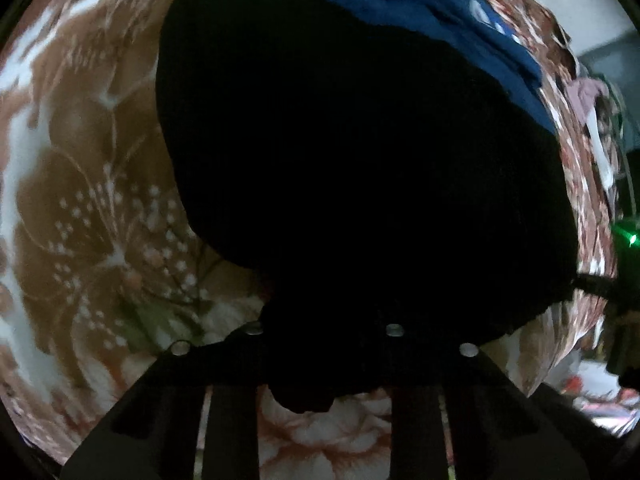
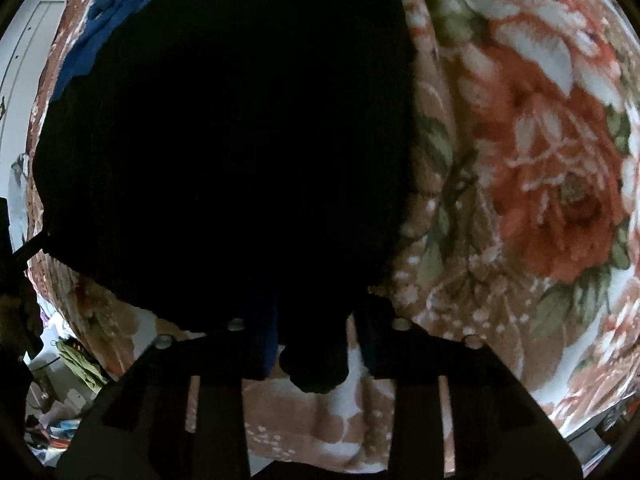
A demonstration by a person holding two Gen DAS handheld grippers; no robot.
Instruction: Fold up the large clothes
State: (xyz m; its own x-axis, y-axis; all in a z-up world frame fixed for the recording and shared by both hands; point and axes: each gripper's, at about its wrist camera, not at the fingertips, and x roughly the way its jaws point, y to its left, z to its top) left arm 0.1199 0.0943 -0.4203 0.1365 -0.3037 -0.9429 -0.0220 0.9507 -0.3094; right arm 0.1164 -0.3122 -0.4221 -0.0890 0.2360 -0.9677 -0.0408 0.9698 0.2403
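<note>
Floral bedspread (image 1: 80, 200) fills the left wrist view; the black garment (image 1: 340, 160) lies on it, over blue cloth (image 1: 440, 8). Left hand-held gripper (image 1: 316, 364) pinches a black corner, jaws nearly shut.

Right wrist view: right hand-held gripper (image 2: 316, 360) likewise nips a corner. Both bites look thin, so lifting unevenly could slip the fabric or drag the blue cloth.

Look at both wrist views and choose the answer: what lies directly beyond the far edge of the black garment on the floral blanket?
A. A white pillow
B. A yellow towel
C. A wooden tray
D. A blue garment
D: in both views a blue garment shows along the far edge of the black garment, and both lie on the floral blanket.
</note>
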